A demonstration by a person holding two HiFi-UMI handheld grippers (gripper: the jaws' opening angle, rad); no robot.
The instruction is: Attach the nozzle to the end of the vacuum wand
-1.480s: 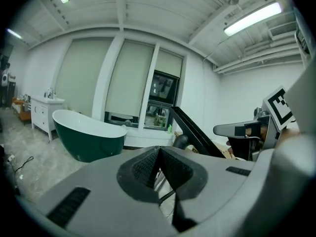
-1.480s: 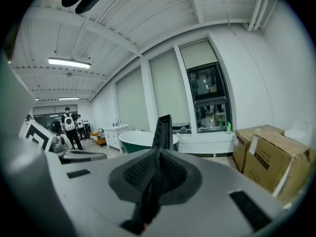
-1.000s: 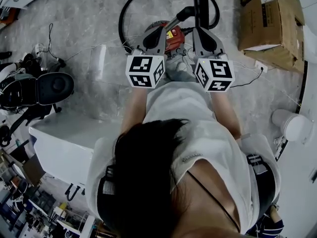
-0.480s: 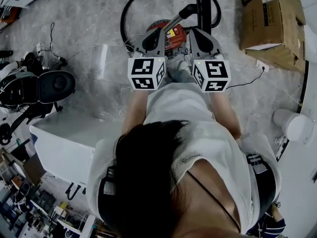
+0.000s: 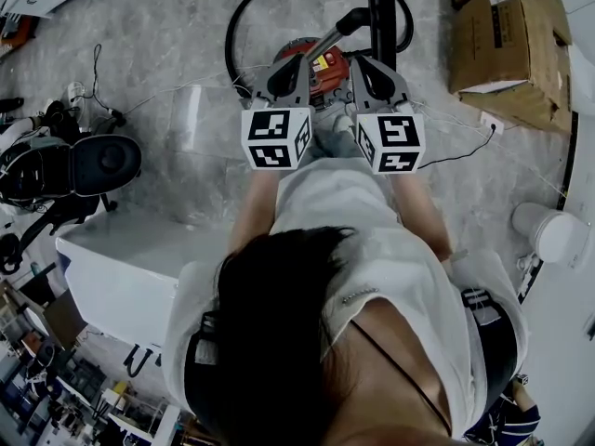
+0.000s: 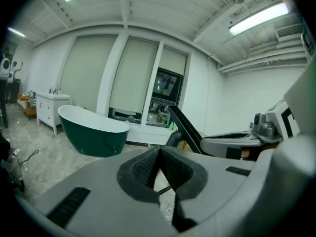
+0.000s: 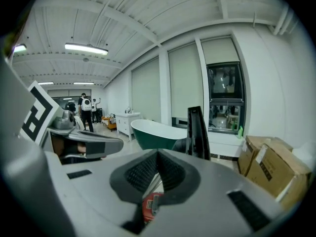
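Observation:
The red vacuum body sits on the floor just past both grippers, with its black hose looped behind it. The black wand stands upright beyond the right gripper; it also shows in the left gripper view as wand and in the right gripper view as wand. My left gripper and right gripper are held side by side at chest height, both shut with nothing between the jaws. I cannot make out a separate nozzle.
Cardboard boxes stand at the right and a white bin sits near the right edge. A white tub and a black seat are at the left. A green bathtub stands farther off.
The right gripper has drifted slightly leftward, closer to the left gripper. Both stay shut and empty.

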